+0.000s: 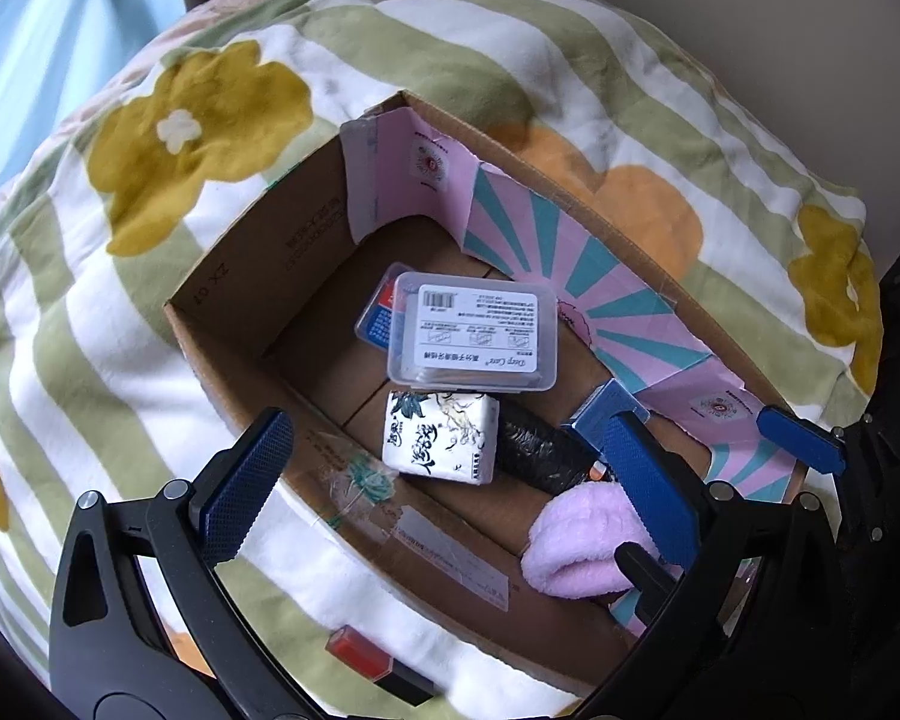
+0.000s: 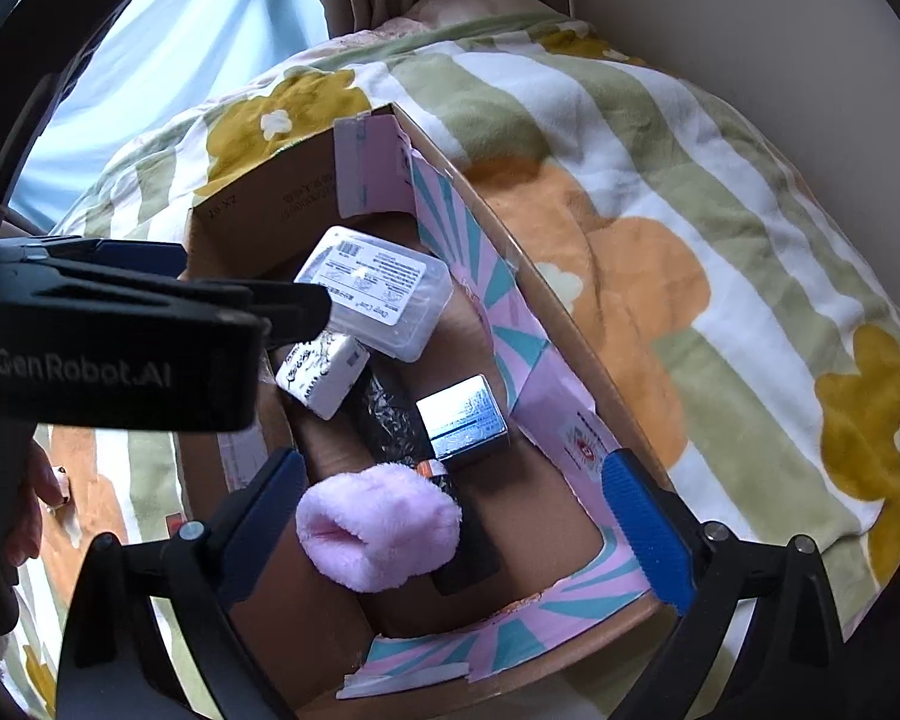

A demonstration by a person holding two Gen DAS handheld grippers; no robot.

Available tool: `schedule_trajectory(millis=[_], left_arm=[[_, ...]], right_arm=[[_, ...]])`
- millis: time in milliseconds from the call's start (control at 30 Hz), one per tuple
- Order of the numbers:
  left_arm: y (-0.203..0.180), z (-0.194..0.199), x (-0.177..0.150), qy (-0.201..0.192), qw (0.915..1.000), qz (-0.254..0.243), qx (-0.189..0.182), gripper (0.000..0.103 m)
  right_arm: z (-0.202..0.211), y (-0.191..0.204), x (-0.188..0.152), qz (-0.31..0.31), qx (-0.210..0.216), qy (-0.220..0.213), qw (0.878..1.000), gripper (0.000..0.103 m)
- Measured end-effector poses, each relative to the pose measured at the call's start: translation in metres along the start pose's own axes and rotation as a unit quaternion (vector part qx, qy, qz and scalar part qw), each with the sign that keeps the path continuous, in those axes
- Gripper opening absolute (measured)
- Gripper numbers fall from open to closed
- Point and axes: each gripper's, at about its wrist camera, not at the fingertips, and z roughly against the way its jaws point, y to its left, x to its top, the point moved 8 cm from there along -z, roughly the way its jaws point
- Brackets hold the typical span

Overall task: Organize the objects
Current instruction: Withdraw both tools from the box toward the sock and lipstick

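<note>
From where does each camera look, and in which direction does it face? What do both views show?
Left wrist: sits on the left gripper, looks down into the cardboard box; its open blue fingers show, plus the right gripper's finger.
Right wrist: sits on the right gripper, looks down into the box's other end; its open fingers, the left gripper's body and a hand show.
Shared: box, clear plastic case, pink fluffy item, floral blanket.

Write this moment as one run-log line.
left tool: open, empty | right tool: open, above fluffy pink roll | brown cardboard box: holds clear plastic case | red-black lipstick: outside on blanket
</note>
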Motion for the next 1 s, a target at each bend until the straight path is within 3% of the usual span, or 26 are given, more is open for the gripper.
schedule_trajectory(millis=[500,800,1000], left_arm=[[0.011,0.029,-0.003,-0.015,0.9996,0.022,0.0,0.103],[0.03,0.097,-0.023,-0.048,0.9971,0.059,0.011,0.103],[0.061,0.153,-0.056,-0.073,0.9906,0.11,0.035,0.103]], right_arm=[[0.024,0.005,0.011,0.005,0.001,-0.01,1.0,0.099],[0.067,0.027,0.021,0.04,0.014,-0.022,0.999,0.099],[0.098,0.05,0.029,0.069,0.033,-0.036,0.996,0.102]])
